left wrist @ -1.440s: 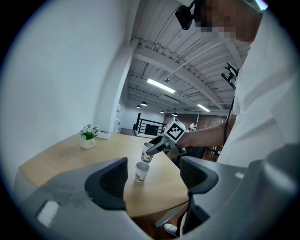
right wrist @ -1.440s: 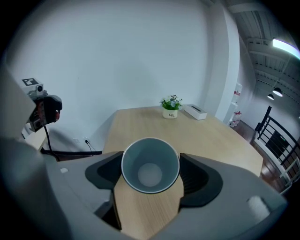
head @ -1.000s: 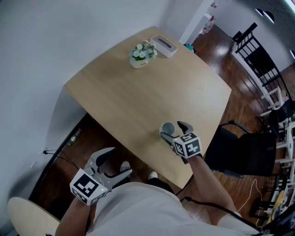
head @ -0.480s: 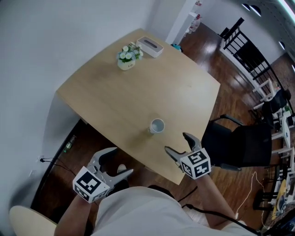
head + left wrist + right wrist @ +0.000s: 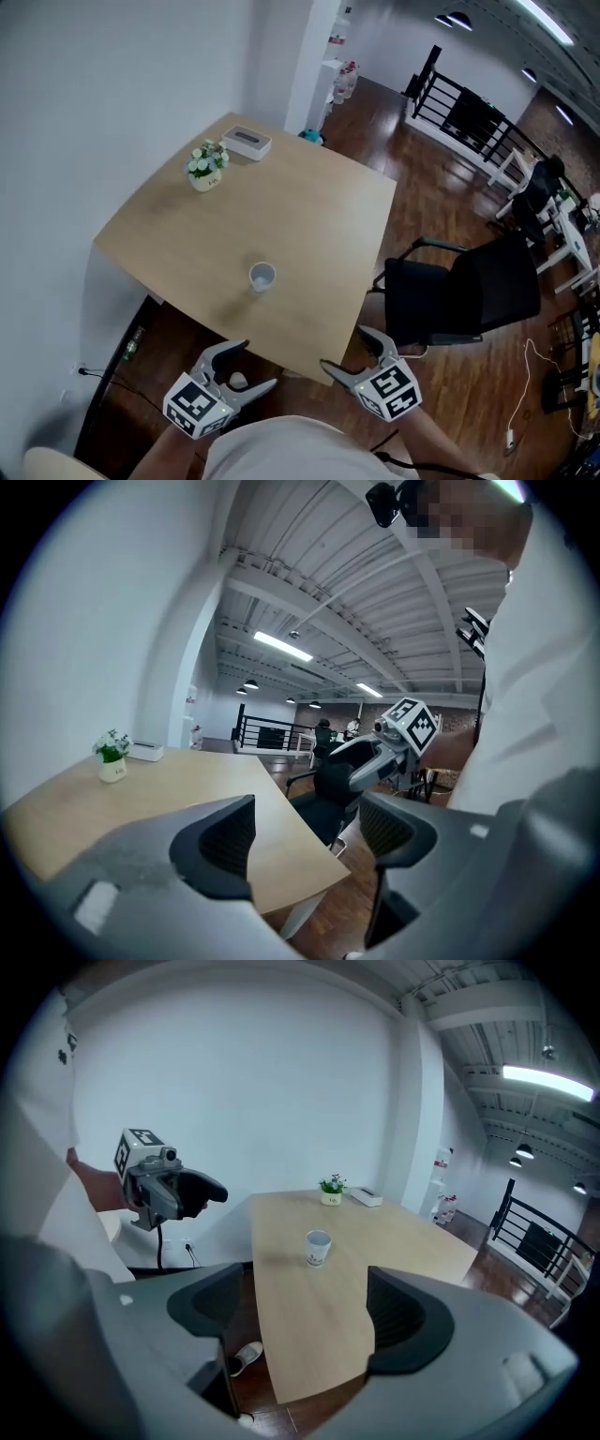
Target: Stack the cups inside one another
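Observation:
A white cup [image 5: 262, 277] stands upright on the wooden table [image 5: 309, 206], near its front edge; in the right gripper view the cup [image 5: 318, 1247] shows mid-table. Whether more cups are nested in it cannot be told. My left gripper [image 5: 245, 371] is open and empty, held off the table's near edge by my body. My right gripper [image 5: 357, 354] is open and empty too, off the table's front right corner. In the left gripper view the left gripper [image 5: 307, 836] looks across at the right gripper [image 5: 389, 752].
A small flower pot [image 5: 205, 166] and a white box [image 5: 247, 142] sit at the table's far left corner. A black office chair [image 5: 469, 295] stands to the table's right. A white wall runs along the left; railings and desks lie beyond.
The right gripper let go of the cup and drew back off the table to my body. The view pulled away from the table; the cup stays standing alone.

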